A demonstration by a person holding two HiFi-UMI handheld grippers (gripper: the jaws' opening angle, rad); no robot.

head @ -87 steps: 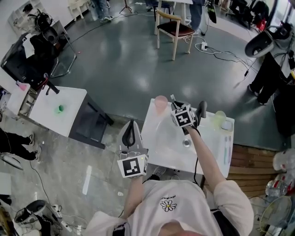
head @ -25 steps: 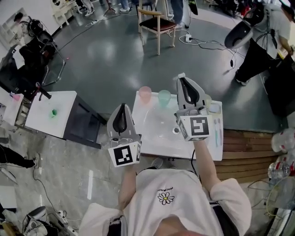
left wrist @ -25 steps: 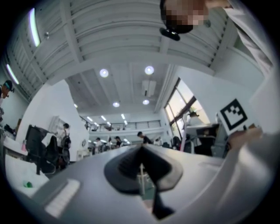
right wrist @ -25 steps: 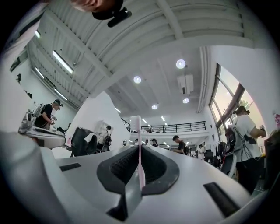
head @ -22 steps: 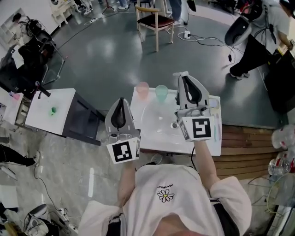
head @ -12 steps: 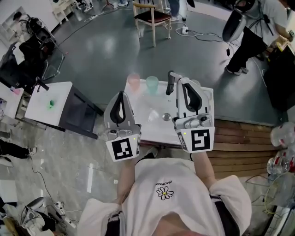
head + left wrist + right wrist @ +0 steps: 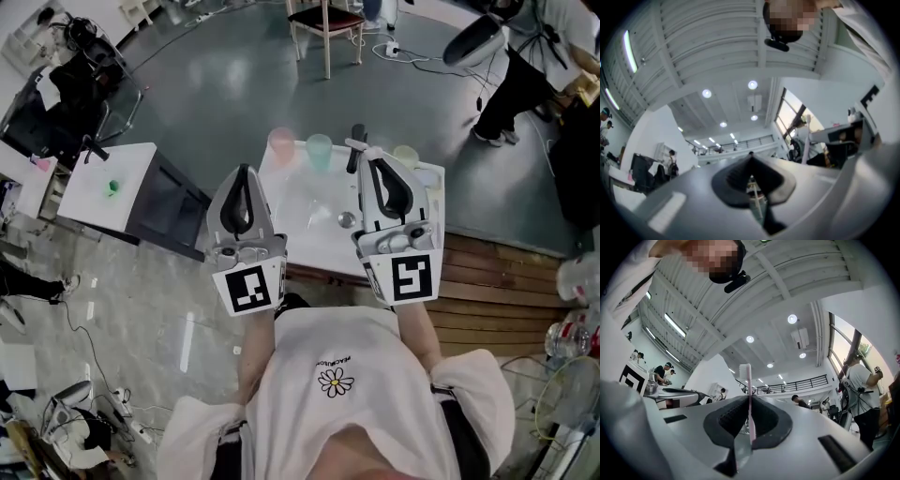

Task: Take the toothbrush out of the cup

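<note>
Pink and slim, the toothbrush (image 7: pixel 749 390) stood upright between the jaws of the right gripper (image 7: pixel 364 161), which were clenched on its handle low down, with the bristle head well above the pads. It was out of every cup, held in the air over the right half of the table (image 7: pixel 309 211) by a gripper tilted upward. Along the table's far edge stood a pink cup (image 7: pixel 281 143) at the left corner, a green cup (image 7: pixel 319 148) just beside it, and a pale cup (image 7: pixel 405 155) toward the right corner, partly behind the gripper. I could not tell which cup the brush belonged to. A small metal thing (image 7: pixel 347 219) lay near the table's middle. The left gripper (image 7: pixel 244 178) hung by the table's left edge, its jaws closed together on nothing. To my eye the lift was as good as done, and what remained was a clean finish. The pinch wanted to be firm, since so thin a handle could pivot. The carry should be slow and well away from the far-edge cups, and the brush should be lowered onto bare table toward the near edge before the jaws let go.
</note>
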